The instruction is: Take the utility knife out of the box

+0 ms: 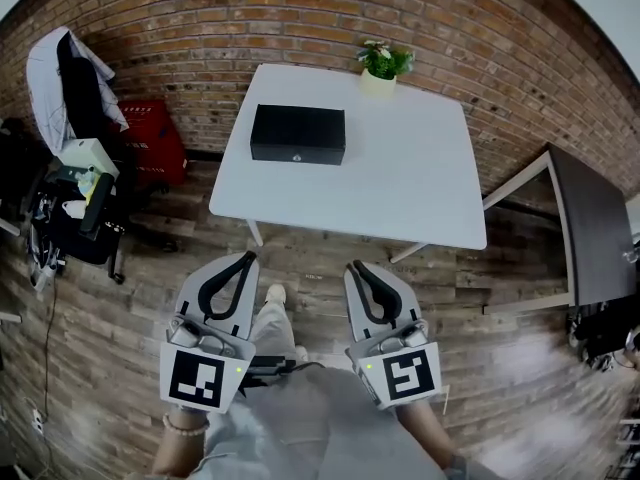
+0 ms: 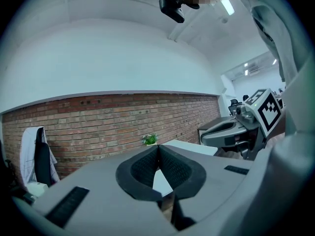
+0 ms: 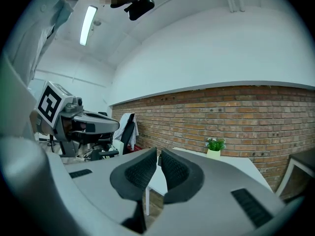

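Head view shows the flat black box (image 1: 297,133) shut on the white table (image 1: 400,188), no knife seen; left claw (image 1: 250,256) and right claw (image 1: 355,265) are clenched, empty.

Office-style room: brick wall (image 1: 300,18), plank floor (image 1: 480,368), white desk (image 1: 400,178), potted plant (image 1: 382,65) at its far edge, jacket-draped chair (image 1: 75,93).

Flat black rectangular box (image 1: 298,133), lid closed, lying level on the white table (image 1: 400,188), towards its far left corner.
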`<state>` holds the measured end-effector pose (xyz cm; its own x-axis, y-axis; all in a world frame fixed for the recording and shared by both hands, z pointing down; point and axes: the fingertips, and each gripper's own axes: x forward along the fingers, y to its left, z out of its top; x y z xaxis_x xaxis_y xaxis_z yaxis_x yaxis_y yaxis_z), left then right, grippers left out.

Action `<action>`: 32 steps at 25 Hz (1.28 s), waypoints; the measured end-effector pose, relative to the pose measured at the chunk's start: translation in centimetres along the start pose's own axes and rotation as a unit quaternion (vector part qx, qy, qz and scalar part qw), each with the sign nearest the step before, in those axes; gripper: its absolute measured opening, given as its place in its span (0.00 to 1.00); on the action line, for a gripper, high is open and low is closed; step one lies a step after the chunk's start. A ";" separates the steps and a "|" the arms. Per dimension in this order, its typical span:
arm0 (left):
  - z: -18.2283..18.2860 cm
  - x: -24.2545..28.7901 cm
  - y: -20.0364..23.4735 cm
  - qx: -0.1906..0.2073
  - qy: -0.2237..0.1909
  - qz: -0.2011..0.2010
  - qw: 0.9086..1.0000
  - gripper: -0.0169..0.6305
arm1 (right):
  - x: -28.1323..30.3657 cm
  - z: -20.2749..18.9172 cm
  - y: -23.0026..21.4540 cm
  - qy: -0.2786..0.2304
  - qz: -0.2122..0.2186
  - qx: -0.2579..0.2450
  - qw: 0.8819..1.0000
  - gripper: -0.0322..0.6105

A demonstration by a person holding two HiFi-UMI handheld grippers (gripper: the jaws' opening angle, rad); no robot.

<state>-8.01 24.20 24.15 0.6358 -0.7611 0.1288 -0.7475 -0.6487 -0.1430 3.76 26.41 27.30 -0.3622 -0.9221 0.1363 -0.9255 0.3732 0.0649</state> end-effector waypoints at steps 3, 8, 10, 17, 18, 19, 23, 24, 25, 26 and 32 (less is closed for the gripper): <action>0.2 2.0 1.2 0.002 -0.010 -0.007 1.000 0.05 | 1.5 -0.3 -1.2 0.009 -0.008 -0.009 1.000 0.14; 0.6 5.8 4.1 0.003 -0.011 -0.020 1.000 0.05 | 5.5 0.5 -3.4 0.014 -0.024 -0.002 1.000 0.14; 0.8 7.8 5.5 0.002 -0.011 -0.027 1.000 0.05 | 7.5 0.9 -4.2 0.017 -0.028 -0.004 0.999 0.14; 0.3 13.9 10.6 0.017 -0.002 -0.051 0.999 0.05 | 15.2 2.2 -6.3 0.011 -0.036 0.001 0.999 0.14; 0.2 14.7 11.4 0.025 -0.001 -0.056 0.998 0.05 | 16.3 2.4 -6.5 0.008 -0.039 0.001 0.999 0.14; 0.1 15.5 12.1 0.036 0.000 -0.062 0.997 0.05 | 17.5 2.6 -6.8 0.007 -0.041 -0.003 0.999 0.14; 0.0 18.5 15.0 0.071 -0.002 -0.083 0.994 0.05 | 21.6 3.0 -7.4 0.014 -0.043 -0.016 0.999 0.14; -0.1 19.1 15.7 0.070 -0.001 -0.085 0.994 0.05 | 22.6 3.1 -7.5 0.017 -0.044 -0.013 0.999 0.14; -0.2 19.7 16.4 0.069 0.000 -0.086 0.994 0.05 | 23.5 3.1 -7.7 0.019 -0.045 -0.010 0.999 0.14; -0.4 20.3 16.9 0.067 0.002 -0.088 0.994 0.05 | 24.3 3.0 -7.9 0.022 -0.047 -0.009 0.999 0.14; -1.4 22.4 19.5 0.051 0.010 -0.103 0.993 0.05 | 28.2 2.2 -8.6 0.041 -0.056 -0.008 0.998 0.14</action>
<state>-8.61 -5.54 25.66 0.7686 -0.6127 0.1840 -0.5782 -0.7884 -0.2100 1.26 -2.97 28.45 -0.2465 -0.9466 0.2080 -0.9574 0.2712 0.0996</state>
